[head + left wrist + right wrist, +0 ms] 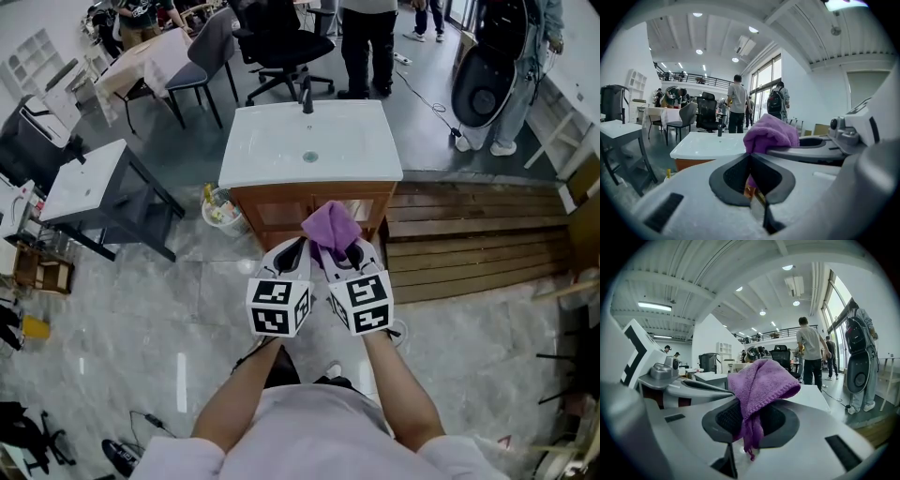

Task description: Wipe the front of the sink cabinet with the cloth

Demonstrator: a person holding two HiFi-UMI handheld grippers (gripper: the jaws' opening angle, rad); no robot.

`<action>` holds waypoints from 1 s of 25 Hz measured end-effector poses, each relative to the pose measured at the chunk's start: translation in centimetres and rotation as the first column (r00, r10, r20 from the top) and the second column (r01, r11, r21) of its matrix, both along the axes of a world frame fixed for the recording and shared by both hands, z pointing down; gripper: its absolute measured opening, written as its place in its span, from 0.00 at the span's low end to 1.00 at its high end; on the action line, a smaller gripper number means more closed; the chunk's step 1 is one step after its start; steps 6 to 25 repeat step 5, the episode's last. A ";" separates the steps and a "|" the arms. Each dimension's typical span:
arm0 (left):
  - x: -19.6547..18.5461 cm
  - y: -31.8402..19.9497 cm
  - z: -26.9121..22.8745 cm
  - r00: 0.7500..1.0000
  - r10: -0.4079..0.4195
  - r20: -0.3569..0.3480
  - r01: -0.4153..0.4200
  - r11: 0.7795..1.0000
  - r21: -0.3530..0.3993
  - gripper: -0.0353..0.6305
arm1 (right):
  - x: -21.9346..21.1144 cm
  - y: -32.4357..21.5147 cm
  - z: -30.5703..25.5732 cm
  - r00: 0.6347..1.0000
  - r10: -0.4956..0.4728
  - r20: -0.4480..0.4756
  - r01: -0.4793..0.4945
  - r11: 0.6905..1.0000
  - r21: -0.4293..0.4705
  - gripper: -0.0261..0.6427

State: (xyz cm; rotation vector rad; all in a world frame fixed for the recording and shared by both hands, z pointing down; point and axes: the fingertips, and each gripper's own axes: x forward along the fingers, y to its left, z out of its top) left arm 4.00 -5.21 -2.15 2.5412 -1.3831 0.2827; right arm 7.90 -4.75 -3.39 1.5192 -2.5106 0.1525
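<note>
Slippage looks the likeliest trouble: the right hand-held gripper (749,420) is clamped on only a narrow fold of the purple cloth (761,380). The rest is bunched above its jaws, just in front of the sink cabinet (281,208) and, as far as I can tell, not yet touching it. Hard rubbing on the wood could drag the cloth free, or let bare plastic scrape the panel. The left hand-held gripper (750,161), also before the cabinet, has its jaws closed on nothing and could bump it
</note>
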 end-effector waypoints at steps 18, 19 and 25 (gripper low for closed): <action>0.9 0.5 -0.3 1.000 0.004 -0.002 -0.004 1.000 0.005 0.06 | 0.5 0.6 -0.2 1.000 -0.008 0.001 0.008 1.000 0.005 0.15; 0.9 0.5 -0.3 1.000 0.004 -0.002 -0.004 1.000 0.005 0.06 | 0.5 0.6 -0.2 1.000 -0.008 0.001 0.008 1.000 0.005 0.15; 0.9 0.5 -0.3 1.000 0.004 -0.002 -0.004 1.000 0.005 0.06 | 0.5 0.6 -0.2 1.000 -0.008 0.001 0.008 1.000 0.005 0.15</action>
